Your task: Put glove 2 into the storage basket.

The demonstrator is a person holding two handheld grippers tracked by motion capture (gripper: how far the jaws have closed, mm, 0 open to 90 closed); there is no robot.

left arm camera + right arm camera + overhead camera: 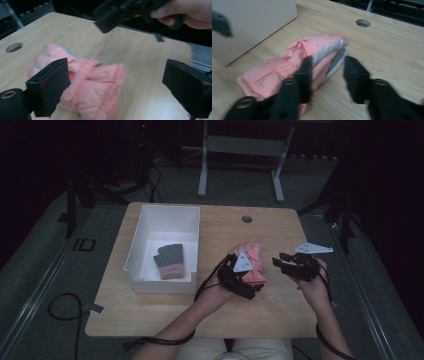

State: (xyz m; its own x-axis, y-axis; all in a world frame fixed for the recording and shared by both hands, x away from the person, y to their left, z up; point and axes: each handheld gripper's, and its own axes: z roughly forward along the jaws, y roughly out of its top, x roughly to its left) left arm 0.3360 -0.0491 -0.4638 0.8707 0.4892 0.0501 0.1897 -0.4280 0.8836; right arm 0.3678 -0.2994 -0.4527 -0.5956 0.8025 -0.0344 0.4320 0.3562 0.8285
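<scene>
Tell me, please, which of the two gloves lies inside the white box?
The grey-and-pink glove lies in the white box; the plain pink glove lies on the table.

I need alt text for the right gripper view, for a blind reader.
A puffy pink fabric glove with grey trim lies on a light wooden table, between the two black tongs, which stand apart. A white box wall stands at upper left.
</scene>
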